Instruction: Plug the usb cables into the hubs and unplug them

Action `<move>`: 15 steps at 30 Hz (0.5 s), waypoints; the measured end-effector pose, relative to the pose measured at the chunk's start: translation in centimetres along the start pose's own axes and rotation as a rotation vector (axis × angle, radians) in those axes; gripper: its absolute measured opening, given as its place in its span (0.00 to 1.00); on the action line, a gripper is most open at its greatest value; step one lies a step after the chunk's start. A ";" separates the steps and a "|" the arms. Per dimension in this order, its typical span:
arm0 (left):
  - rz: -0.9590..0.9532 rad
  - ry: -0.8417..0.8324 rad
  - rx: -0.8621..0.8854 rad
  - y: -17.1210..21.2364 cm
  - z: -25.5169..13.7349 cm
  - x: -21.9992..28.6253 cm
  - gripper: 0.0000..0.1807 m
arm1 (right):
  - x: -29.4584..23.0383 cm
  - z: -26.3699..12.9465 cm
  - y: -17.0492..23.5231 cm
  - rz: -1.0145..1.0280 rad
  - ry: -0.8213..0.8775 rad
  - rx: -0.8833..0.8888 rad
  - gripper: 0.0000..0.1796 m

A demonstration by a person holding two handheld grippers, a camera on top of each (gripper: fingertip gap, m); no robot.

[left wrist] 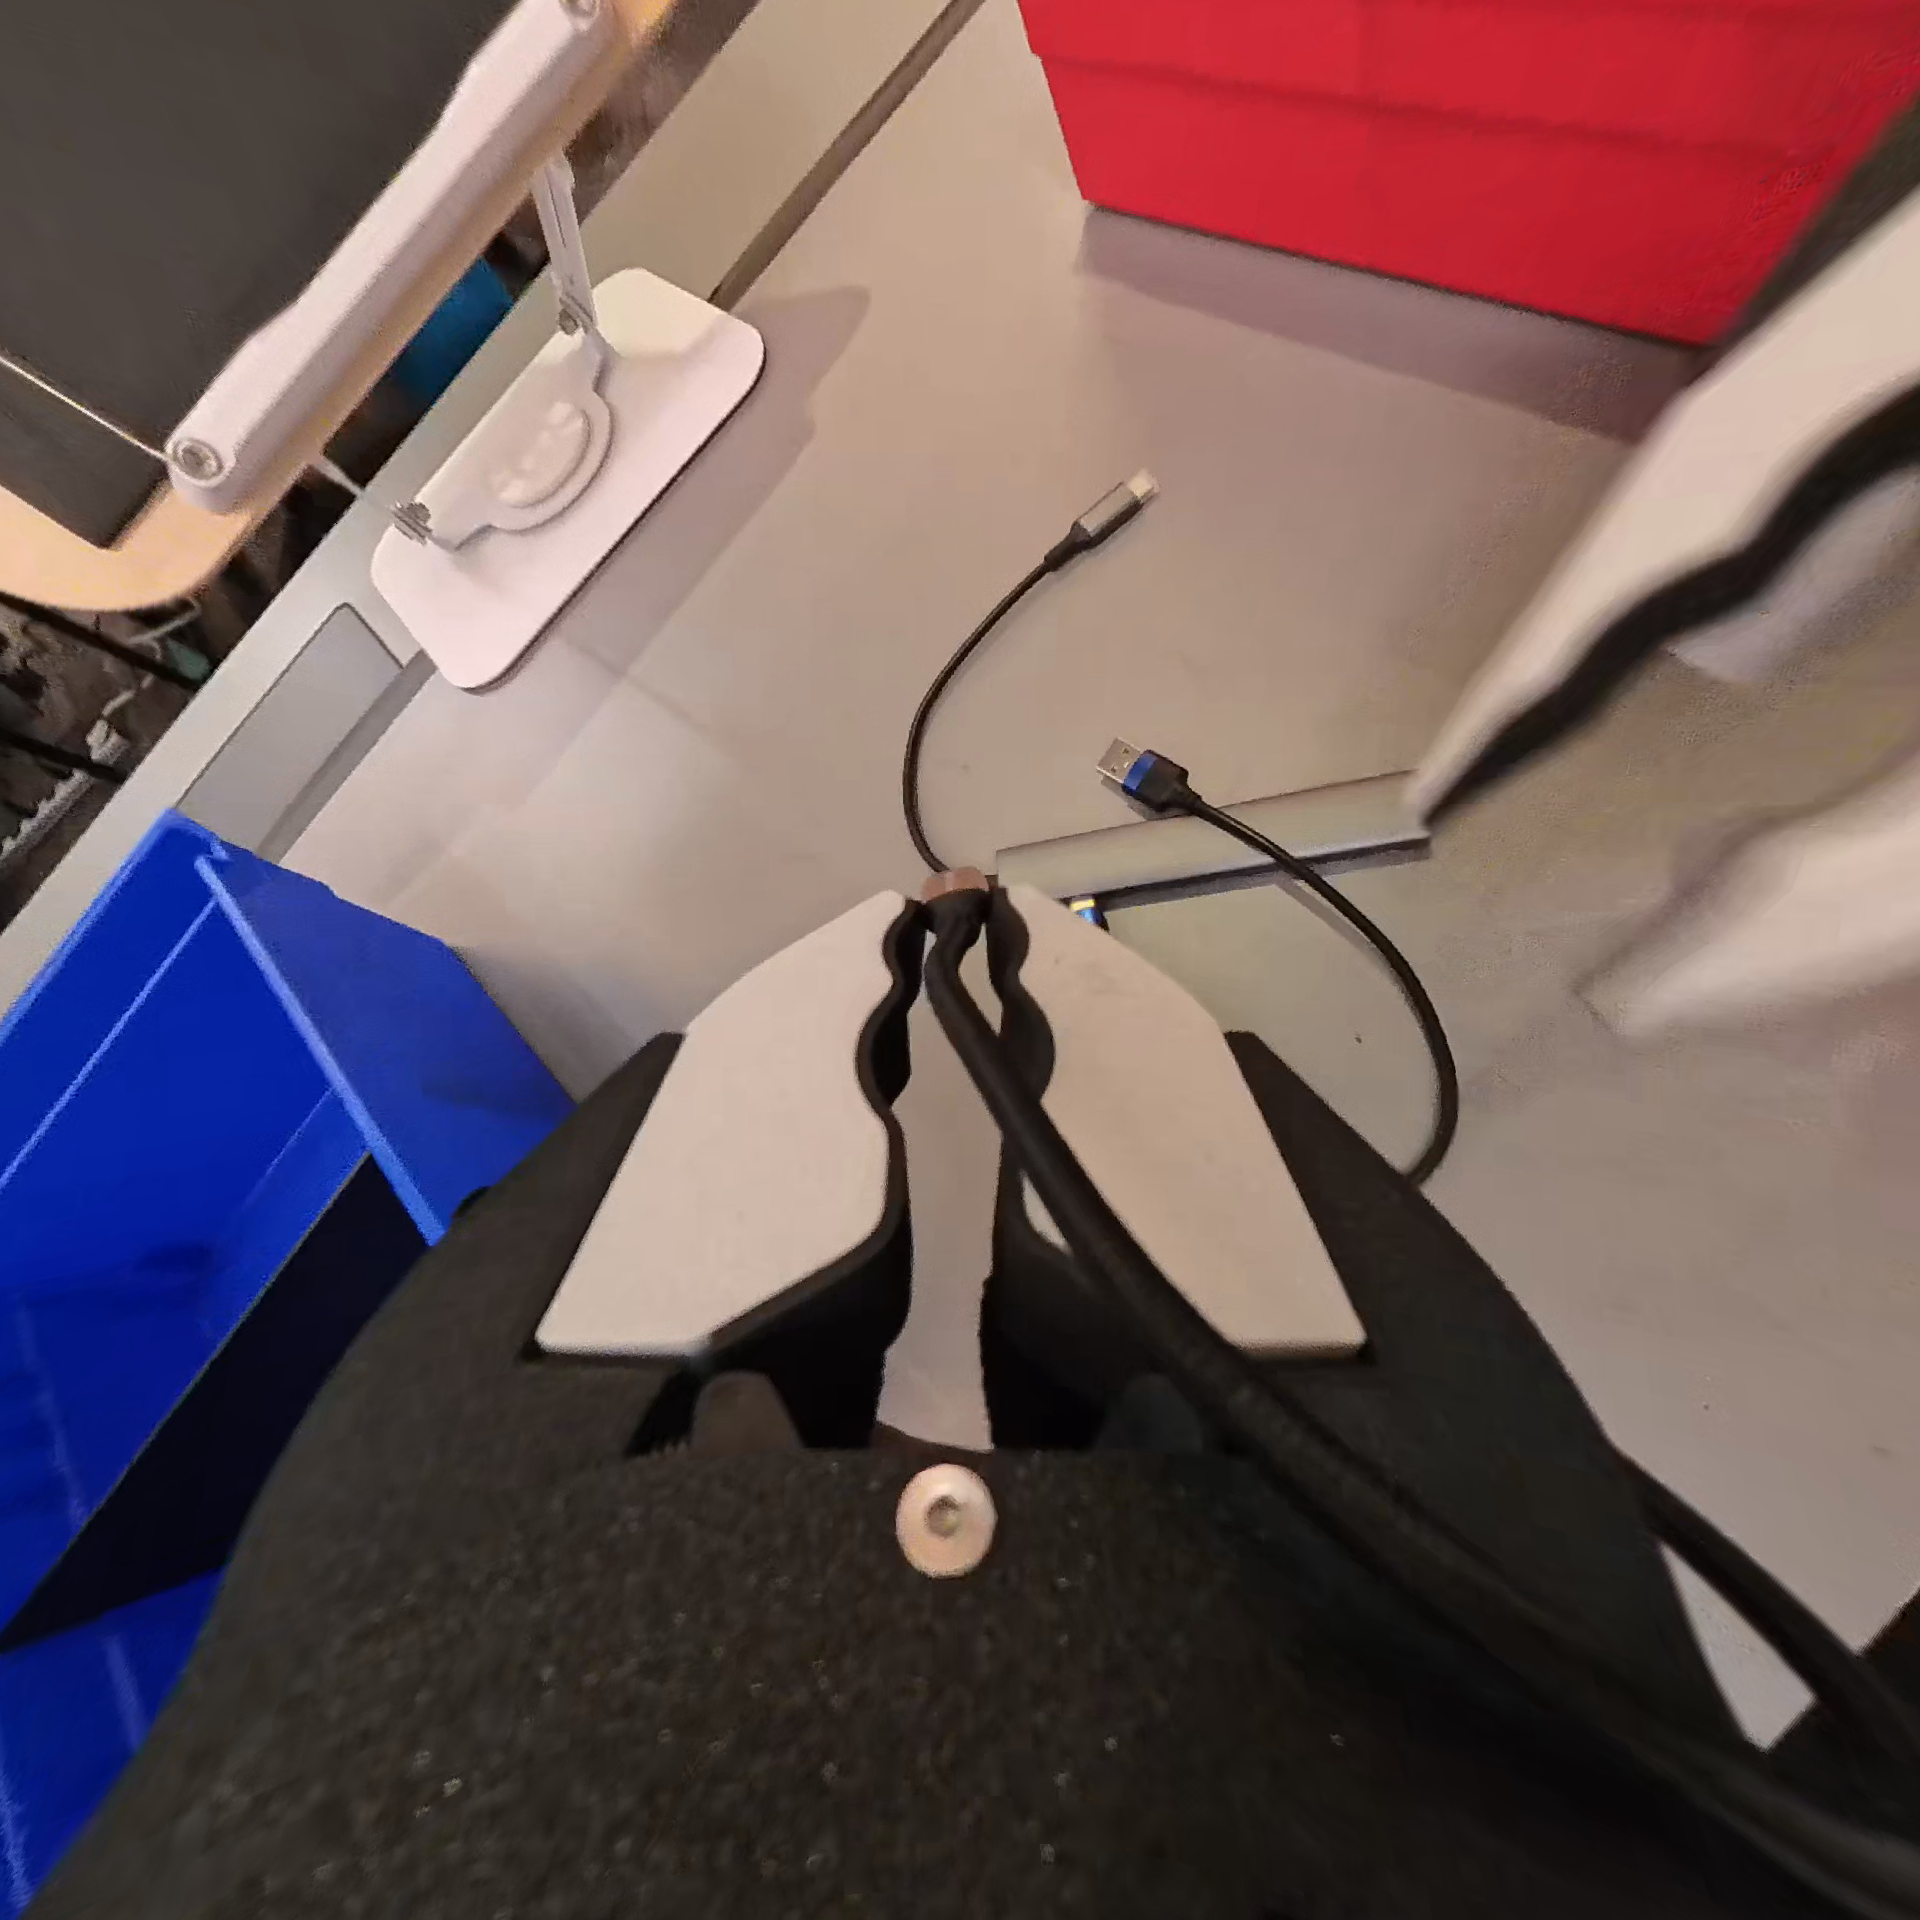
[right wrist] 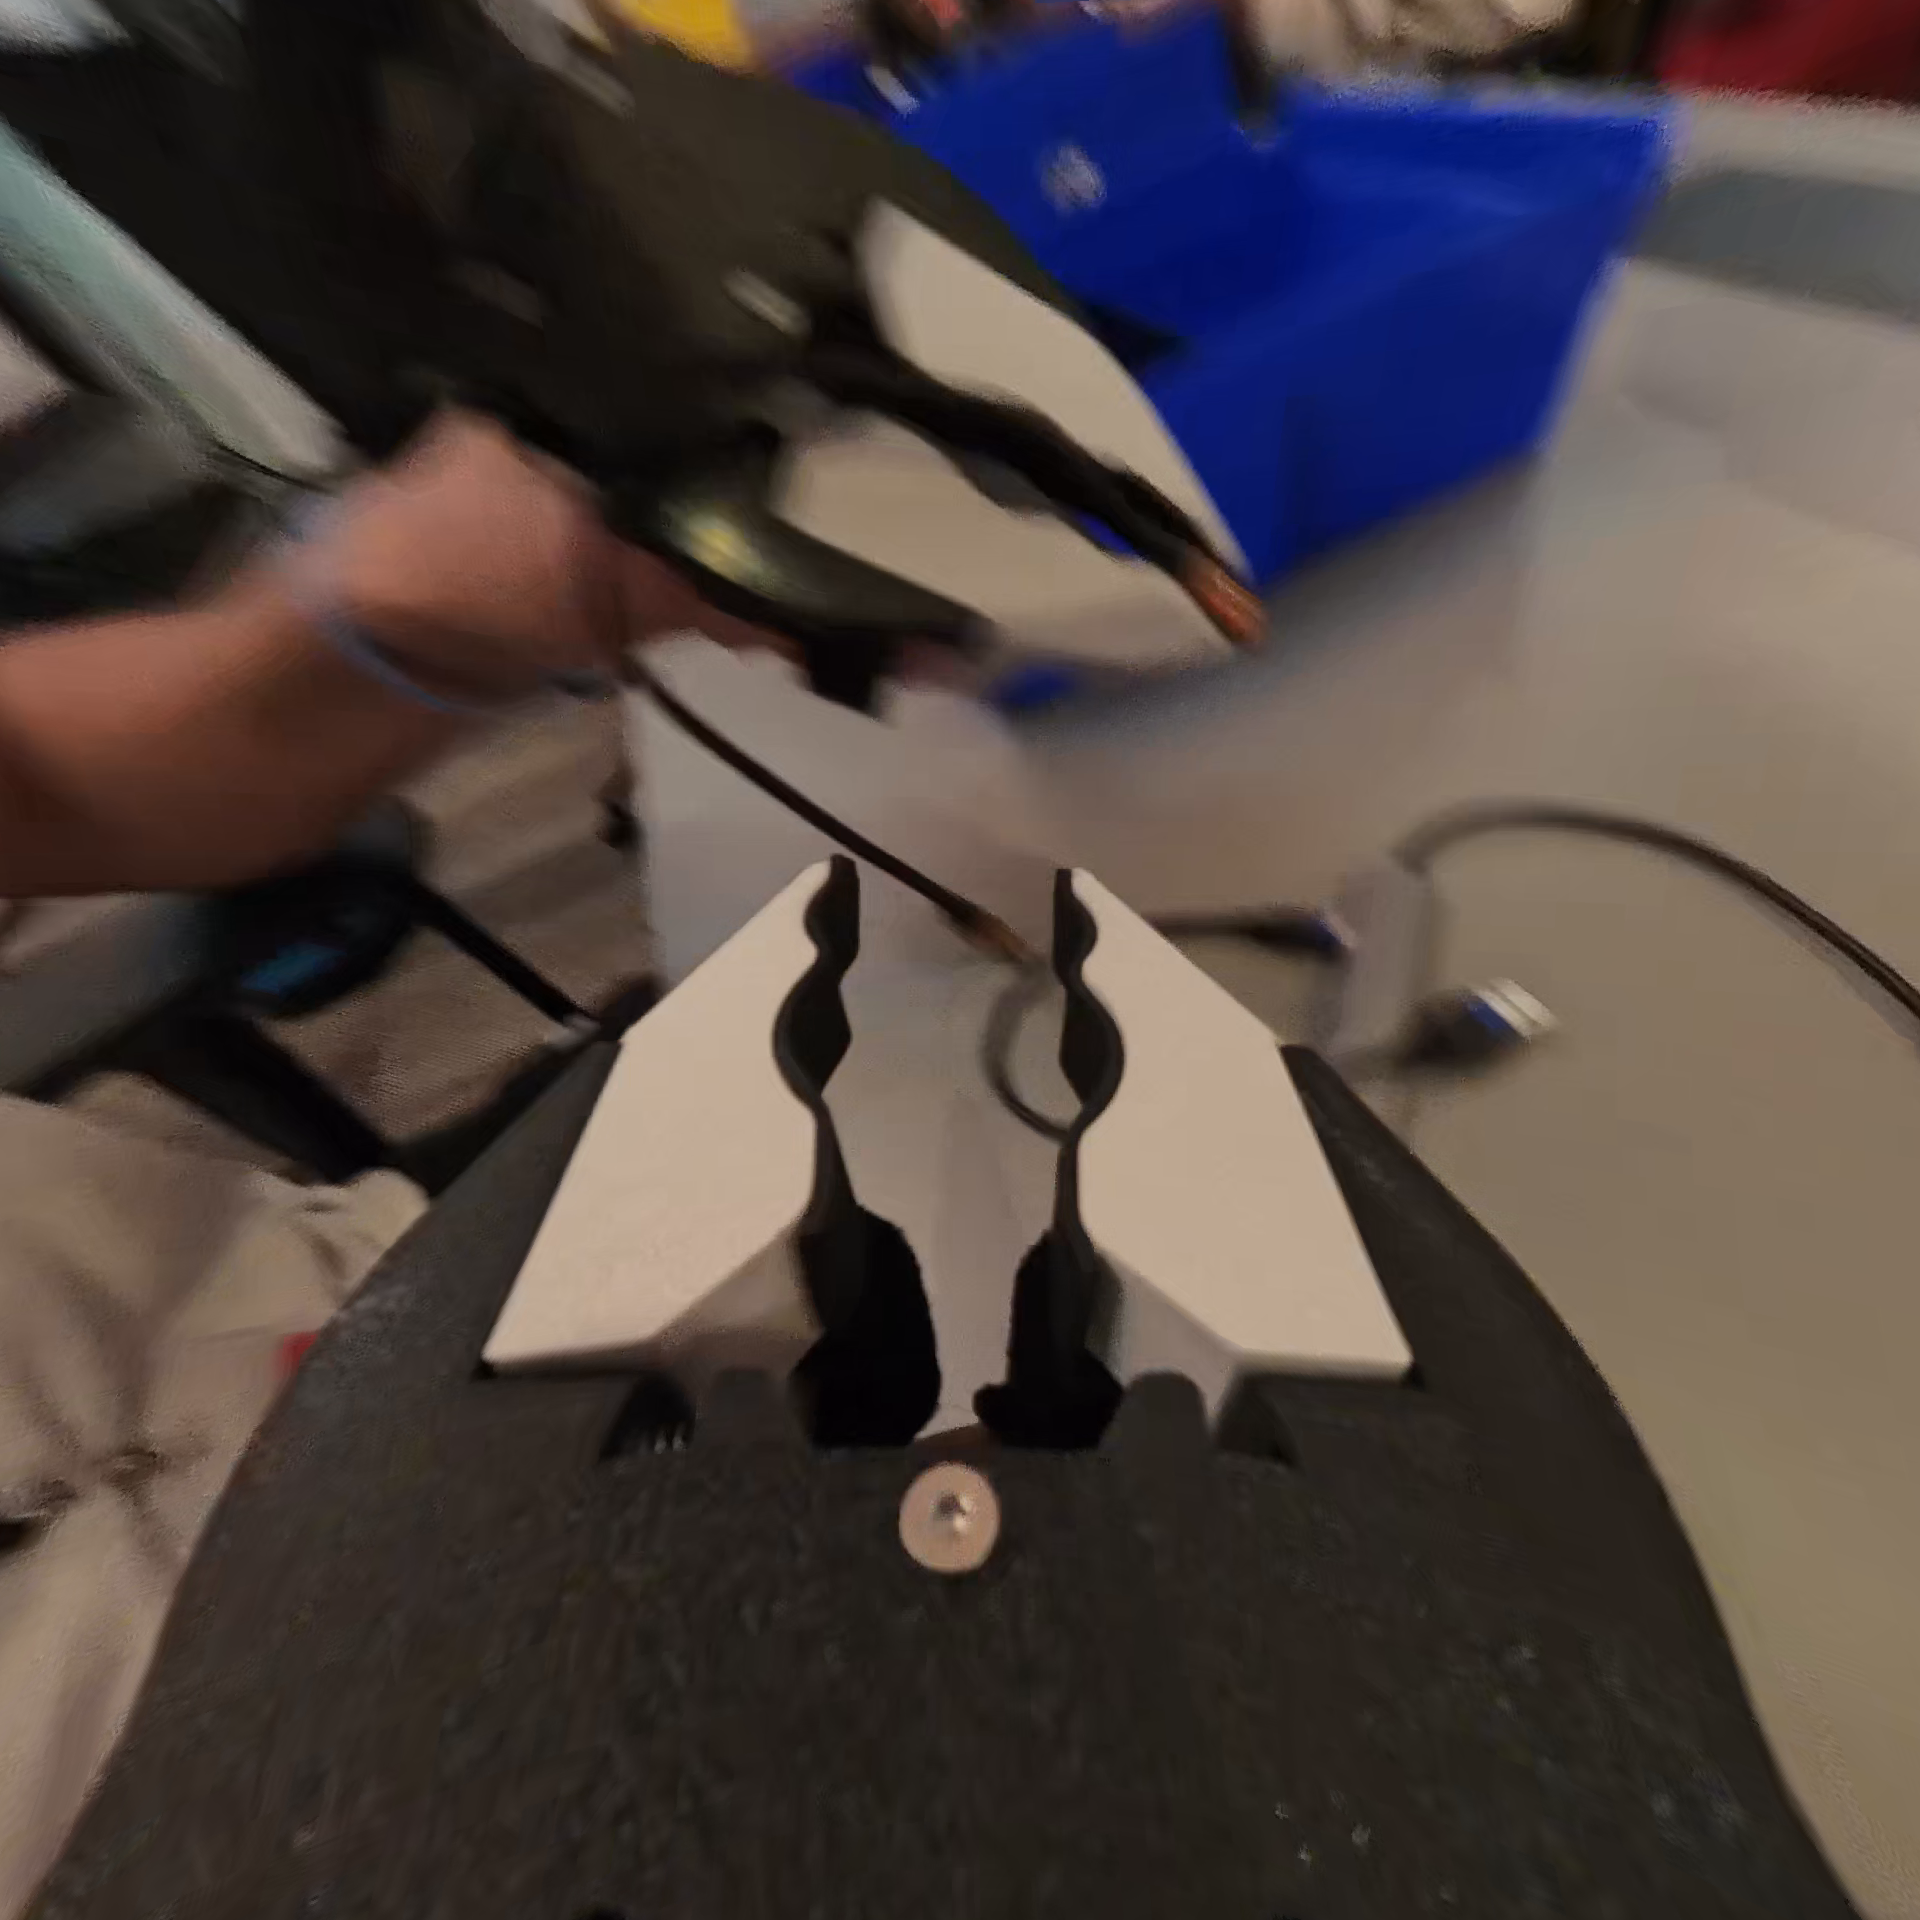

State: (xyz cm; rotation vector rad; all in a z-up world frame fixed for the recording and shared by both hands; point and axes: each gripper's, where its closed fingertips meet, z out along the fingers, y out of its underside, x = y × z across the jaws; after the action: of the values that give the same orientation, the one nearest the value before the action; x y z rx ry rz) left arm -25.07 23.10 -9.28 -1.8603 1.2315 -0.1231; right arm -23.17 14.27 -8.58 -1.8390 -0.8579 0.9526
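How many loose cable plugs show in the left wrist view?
3: a grey slim plug far out, a blue-banded USB plug by the hub, a copper-tipped plug pinched; others may be hidden.

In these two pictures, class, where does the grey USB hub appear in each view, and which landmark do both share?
Left wrist view: the grey USB hub lies right of centre, just beyond the left gripper, partly hidden by the right gripper.
Right wrist view: it sits blurred at the right edge, mid-height.
Shared landmark: the blue bin.

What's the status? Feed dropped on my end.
Left gripper shut on copper-tipped cable plug. Right gripper open, empty. Grey hub on table, blue-ringed USB plug lying loose beside it. Nothing blocking.
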 end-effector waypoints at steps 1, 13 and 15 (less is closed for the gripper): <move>0.004 -0.007 -0.021 -0.1 0.3 0.1 0.07 | -2.1 0.1 -1.5 -0.015 -0.062 0.072 0.20; -0.060 -0.020 -0.054 0.9 1.2 1.1 0.07 | -3.1 -0.8 -3.2 -0.205 0.066 0.116 0.01; -0.074 -0.009 -0.014 0.9 0.9 1.3 0.07 | -2.3 -1.9 -3.7 -0.241 0.092 0.105 0.01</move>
State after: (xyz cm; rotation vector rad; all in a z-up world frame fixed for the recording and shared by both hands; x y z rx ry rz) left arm -24.60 22.48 -10.92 -1.9166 1.1605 -0.1467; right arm -23.28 13.02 -3.99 -1.6341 -0.9313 0.7419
